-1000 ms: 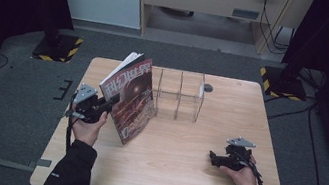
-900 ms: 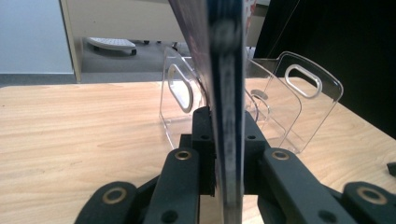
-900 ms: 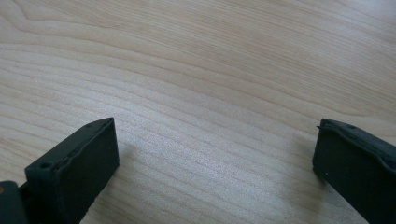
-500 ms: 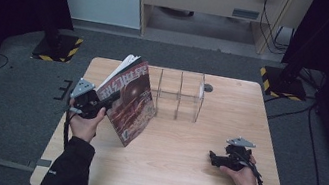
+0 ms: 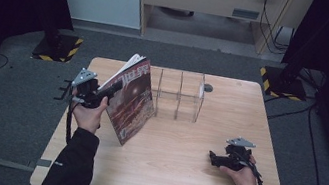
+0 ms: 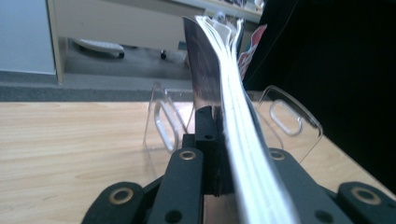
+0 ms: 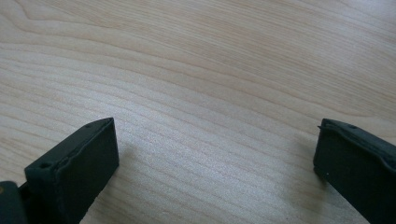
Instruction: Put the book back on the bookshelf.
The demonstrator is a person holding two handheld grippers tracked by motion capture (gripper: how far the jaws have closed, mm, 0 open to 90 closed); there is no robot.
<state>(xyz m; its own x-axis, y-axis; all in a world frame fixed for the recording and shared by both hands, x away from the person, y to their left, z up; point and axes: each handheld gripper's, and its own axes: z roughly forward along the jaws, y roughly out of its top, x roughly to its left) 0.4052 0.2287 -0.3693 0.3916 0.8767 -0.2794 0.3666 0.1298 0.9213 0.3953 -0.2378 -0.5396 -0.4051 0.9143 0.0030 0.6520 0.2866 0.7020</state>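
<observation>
On the left side of the wooden table [image 5: 180,166], I am holding up a magazine [image 5: 130,102] with my left gripper [image 5: 101,93]. Its two black jaws are squeezing tight on the edge of the magazine, with the white pages [image 6: 243,140] pressed between them. The magazine is standing up off the table and leaning a bit, with its bottom corner down near the wood. Its cover is dark red with a round picture, and big pale letters are running across the top, but they are too blurry for me to read.

Just behind the magazine, a clear plastic rack [image 5: 179,95] with see-through dividers is sitting on the table. The magazine is right beside its left end. A small dark round thing [image 5: 208,87] is lying by the rack's far right corner.

Over on the right, my right gripper [image 5: 215,158] is resting low near the table, well apart from the magazine. Its jaws are spread wide, with bare wood between them.
</observation>
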